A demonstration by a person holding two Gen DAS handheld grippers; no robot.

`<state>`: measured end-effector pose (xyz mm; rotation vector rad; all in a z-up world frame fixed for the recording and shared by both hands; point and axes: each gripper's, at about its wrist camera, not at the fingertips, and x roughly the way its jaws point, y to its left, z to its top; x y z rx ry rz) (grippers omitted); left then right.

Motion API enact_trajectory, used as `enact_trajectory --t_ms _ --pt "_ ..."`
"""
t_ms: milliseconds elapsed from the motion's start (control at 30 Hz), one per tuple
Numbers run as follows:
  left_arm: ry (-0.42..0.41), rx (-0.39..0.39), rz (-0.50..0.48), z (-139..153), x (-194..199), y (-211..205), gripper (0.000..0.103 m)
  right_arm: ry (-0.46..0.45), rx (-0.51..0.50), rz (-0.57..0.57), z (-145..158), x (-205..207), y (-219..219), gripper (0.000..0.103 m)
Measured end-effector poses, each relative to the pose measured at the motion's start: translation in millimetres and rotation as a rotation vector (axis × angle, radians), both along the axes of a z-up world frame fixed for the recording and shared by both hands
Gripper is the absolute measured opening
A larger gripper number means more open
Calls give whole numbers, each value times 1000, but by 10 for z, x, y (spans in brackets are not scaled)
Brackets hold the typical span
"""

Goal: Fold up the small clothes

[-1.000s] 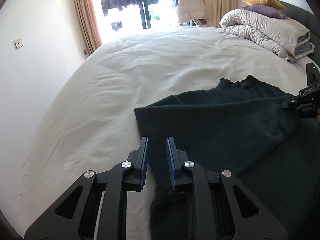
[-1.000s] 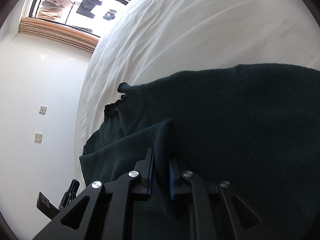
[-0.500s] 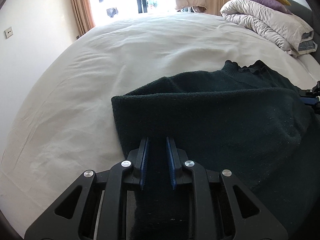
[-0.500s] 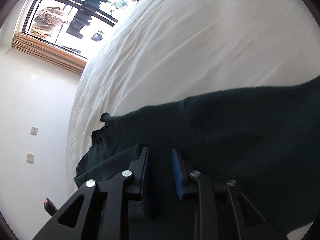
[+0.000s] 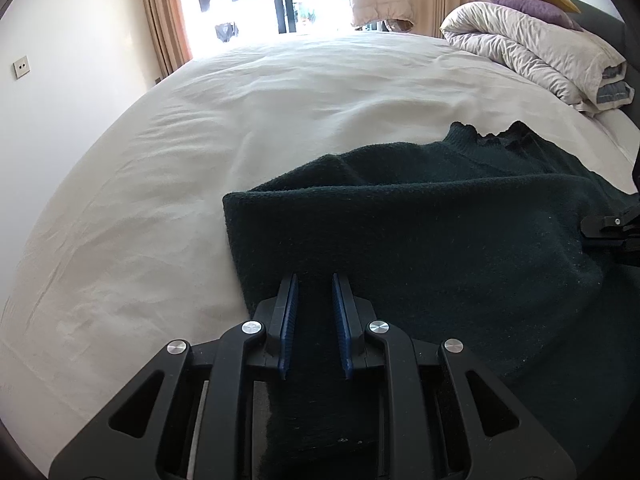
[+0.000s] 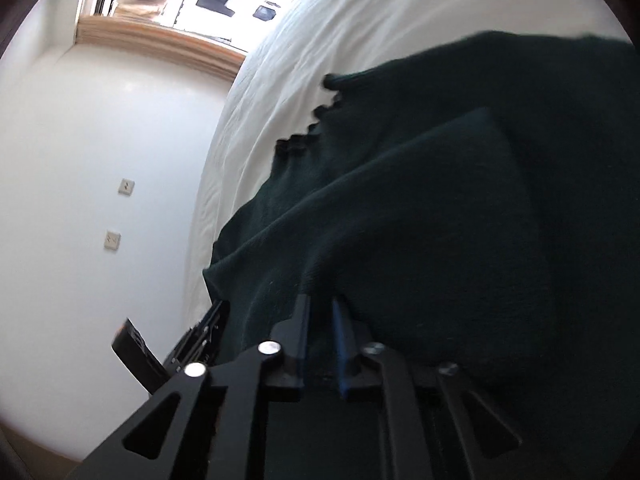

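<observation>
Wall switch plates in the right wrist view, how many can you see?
2. One plate sits higher on the white wall, the other plate just below it, both left of the bed. Others may lie outside the view.

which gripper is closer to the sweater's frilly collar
Right. The right gripper grips the dark green sweater on the side near the frilly collar; the left gripper holds the fold's opposite end, farther from it.
</observation>
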<state>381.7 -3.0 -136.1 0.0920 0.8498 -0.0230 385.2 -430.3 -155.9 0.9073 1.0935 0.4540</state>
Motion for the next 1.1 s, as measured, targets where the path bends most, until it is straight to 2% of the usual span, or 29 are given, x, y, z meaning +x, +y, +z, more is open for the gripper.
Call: enact_trajectory --t_ms 67,200,267,300,367,433,567,700,800,867,933,1100 --pt "0 -13 -1 -5 4 21 19 -9 45 -66 -64 -41 -240 0" --pt "-2 -22 -1 -7 0 39 19 -19 -19 -224 -8 -241 -841 0" --pt "-4 -8 0 -7 -5 23 19 -20 -129 -286 116 -385 -1032 23" --pt "-5 -3 0 -7 -8 17 19 -54 -163 -308 226 -495 -1131 29" --pt "-5 2 1 -5 -11 10 19 -140 -139 -350 443 -779 -1338 58" --pt "-5 3 0 -3 -10 9 19 -230 -114 -443 657 -1151 -1644 69" --pt "-4 8 0 1 -7 7 19 -247 -45 -709 689 -1907 -2526 70" --pt "-4 19 1 8 -8 -9 19 -178 57 -978 432 -2733 -3458 70" --pt "-3 24 1 8 -7 -17 19 -95 64 -1106 240 -3128 -3852 70" --pt "-3 26 2 8 -10 -23 19 -76 82 -1149 126 -3266 -4000 65" --pt "-3 26 1 7 -7 -22 19 -55 68 -1135 61 -3222 -3974 62" --pt "-3 35 1 4 -3 -37 19 -21 27 -1084 117 -2833 -3945 62"
